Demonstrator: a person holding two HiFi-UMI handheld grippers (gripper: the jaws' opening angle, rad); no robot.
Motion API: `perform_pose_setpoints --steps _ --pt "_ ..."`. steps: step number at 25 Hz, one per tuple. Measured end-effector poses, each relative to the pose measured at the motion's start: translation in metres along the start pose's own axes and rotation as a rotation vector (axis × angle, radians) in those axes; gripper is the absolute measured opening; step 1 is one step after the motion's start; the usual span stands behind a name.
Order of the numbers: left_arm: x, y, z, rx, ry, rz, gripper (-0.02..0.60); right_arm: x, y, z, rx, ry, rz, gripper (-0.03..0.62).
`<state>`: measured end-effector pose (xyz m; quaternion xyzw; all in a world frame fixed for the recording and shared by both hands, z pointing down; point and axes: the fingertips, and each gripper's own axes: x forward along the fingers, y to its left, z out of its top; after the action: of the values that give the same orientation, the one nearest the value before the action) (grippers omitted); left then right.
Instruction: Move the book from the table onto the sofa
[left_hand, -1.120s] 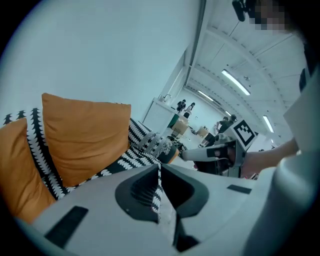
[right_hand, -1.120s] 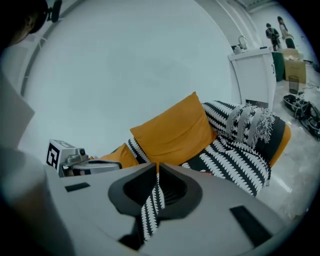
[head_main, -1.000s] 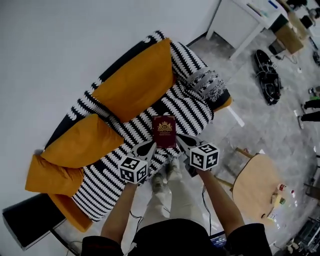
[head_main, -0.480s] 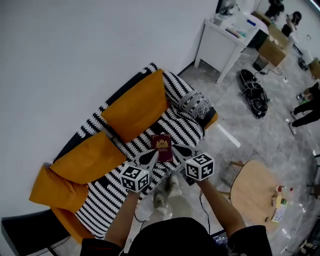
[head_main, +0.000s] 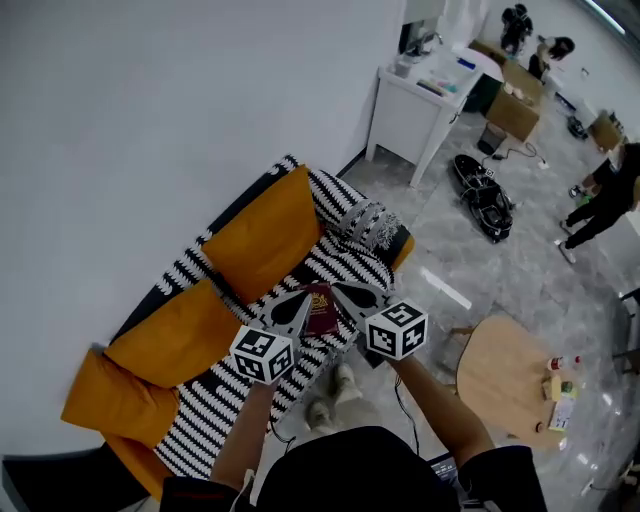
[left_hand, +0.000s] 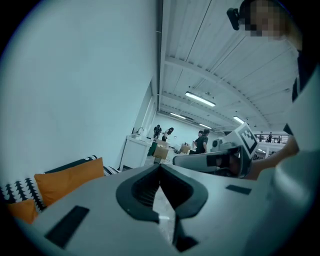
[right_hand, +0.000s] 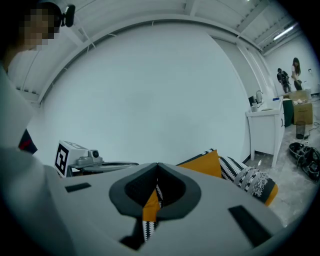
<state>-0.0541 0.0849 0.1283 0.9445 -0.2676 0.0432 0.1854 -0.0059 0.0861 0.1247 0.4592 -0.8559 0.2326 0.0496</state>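
Book (head_main: 320, 312) lies on striped sofa (head_main: 212, 395) seat, near side of orange cushions (head_main: 262, 235). Left gripper (left_hand: 160, 165) and right gripper (right_hand: 158, 178) both fully closed, empty, over book.

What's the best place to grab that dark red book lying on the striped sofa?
Probably take the book by its near short edge, coming from the front of the sofa. It lies flat, cover up, and the soft seat should give under that edge. The orange cushions crowd the far side.
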Motion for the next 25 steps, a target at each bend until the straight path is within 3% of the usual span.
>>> perform_pose_setpoints --steps 13,25 --pt "-0.044 -0.062 0.024 0.063 -0.048 -0.153 0.017 -0.045 0.068 0.010 -0.061 -0.110 -0.043 0.017" --pt "-0.055 -0.106 0.050 0.110 -0.117 -0.237 0.017 -0.087 0.081 0.028 -0.059 -0.189 -0.101 0.017"
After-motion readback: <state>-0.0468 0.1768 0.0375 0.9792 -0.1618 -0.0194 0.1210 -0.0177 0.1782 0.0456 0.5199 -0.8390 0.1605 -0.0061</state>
